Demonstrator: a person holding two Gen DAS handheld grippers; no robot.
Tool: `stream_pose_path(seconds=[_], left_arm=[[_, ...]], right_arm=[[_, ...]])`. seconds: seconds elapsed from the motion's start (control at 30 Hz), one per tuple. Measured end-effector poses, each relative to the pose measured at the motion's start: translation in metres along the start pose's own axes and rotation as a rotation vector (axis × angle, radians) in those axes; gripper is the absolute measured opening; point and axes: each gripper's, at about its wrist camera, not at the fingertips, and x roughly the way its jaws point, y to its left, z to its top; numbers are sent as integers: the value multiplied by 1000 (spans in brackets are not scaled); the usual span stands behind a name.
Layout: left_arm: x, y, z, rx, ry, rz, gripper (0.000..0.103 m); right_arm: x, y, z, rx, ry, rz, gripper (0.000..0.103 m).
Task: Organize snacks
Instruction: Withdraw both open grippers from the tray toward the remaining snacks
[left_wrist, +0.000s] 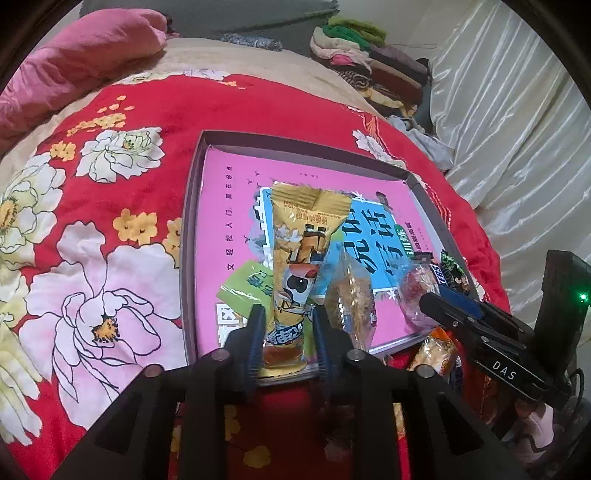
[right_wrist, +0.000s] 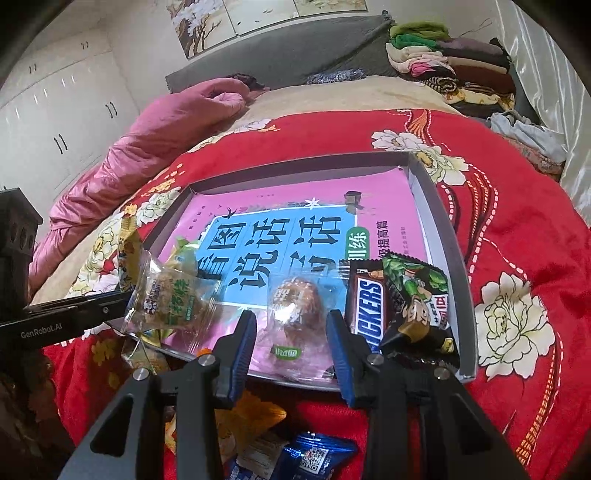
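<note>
Left gripper (left_wrist: 284, 332) jaws slightly apart around yellow snack stick (left_wrist: 295, 258), pads seemingly off wrapper. Stick's long axis runs straight ahead into tray (left_wrist: 188, 221). I read right gripper (right_wrist: 291, 339) as spread beside clear-wrapped ball (right_wrist: 293, 306).

Left tongs (left_wrist: 289, 338) straddle yellow snack packet (left_wrist: 301, 254) in tray (left_wrist: 190, 206)

My left gripper (left_wrist: 284, 332) is matte black with dark ribbed pads and round silver screws on the arms. My right gripper (right_wrist: 291, 339) is also black, with blue ribbed pads; its side carries white letters "DAS" and a green light.
</note>
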Motion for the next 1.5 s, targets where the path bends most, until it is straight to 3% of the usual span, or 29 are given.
stream_pose_path(seconds=[0.8,1.5], left_arm=[[-13,7,3,-21,-25,35,55],[-38,7,7,-13,-105,92,75]], right_arm=[[-6,0,2,0,-21,1,47],[-35,0,10,17,-152,13,64]])
